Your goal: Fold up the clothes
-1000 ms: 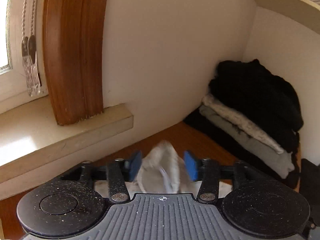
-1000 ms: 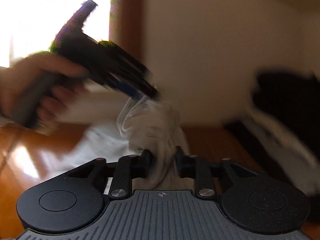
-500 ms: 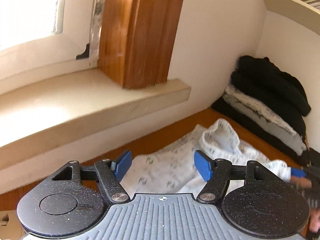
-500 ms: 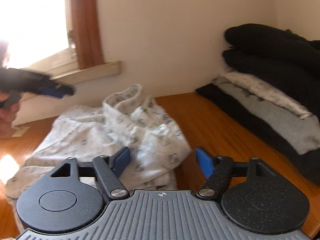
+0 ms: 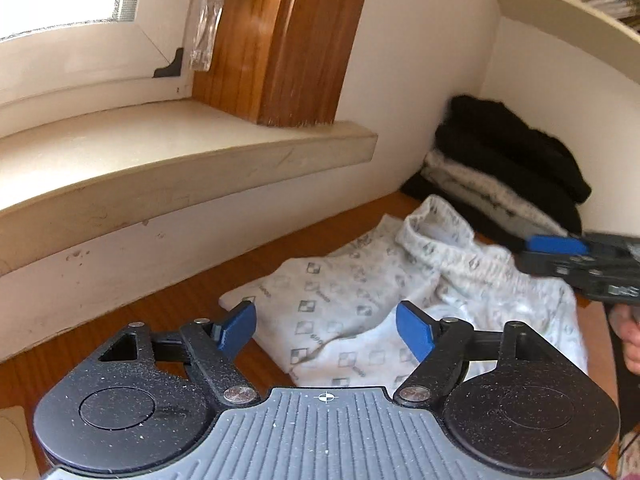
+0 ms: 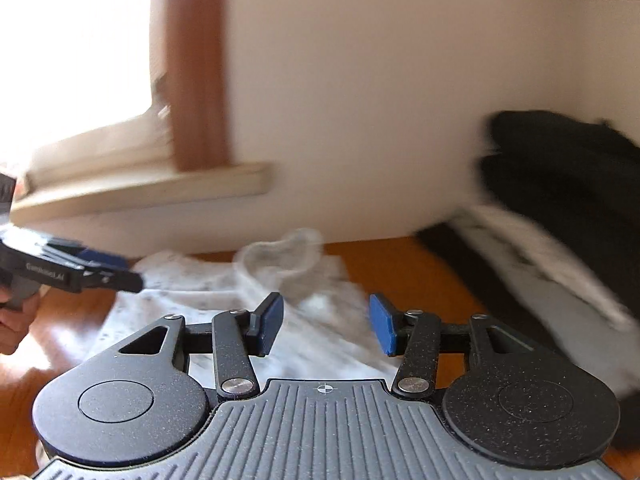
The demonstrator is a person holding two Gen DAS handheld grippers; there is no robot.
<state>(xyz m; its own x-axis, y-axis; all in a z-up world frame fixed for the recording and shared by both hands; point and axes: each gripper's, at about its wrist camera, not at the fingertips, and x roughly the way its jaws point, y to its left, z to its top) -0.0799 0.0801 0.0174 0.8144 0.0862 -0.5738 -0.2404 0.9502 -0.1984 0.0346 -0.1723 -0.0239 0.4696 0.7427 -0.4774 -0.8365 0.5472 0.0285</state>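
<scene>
The white patterned garment (image 5: 360, 304) lies rumpled on the wooden bench (image 5: 184, 300), close to the wall under the window sill (image 5: 180, 168), with one bunched, raised part toward the far side and a flatter corner pointing at the near left. It looks laid out but not yet smoothed, so the step in hand is likely setting it flat before the first fold; the next move calls for each tool to take an edge or corner and draw the cloth out square. The left tool (image 5: 326, 330) hovers over the flat near-left corner with its jaws apart and opening, cloth visible below and beyond them but not pinched. The right tool (image 6: 326, 324) sits off the garment's right side, its jaws apart with nothing between the pads; in the left view it shows at the right edge, level with the bunched part. A stack of folded clothes (image 5: 516, 172), dark and pale layers, stands in the far right corner of the bench against the walls, just beyond the garment.
</scene>
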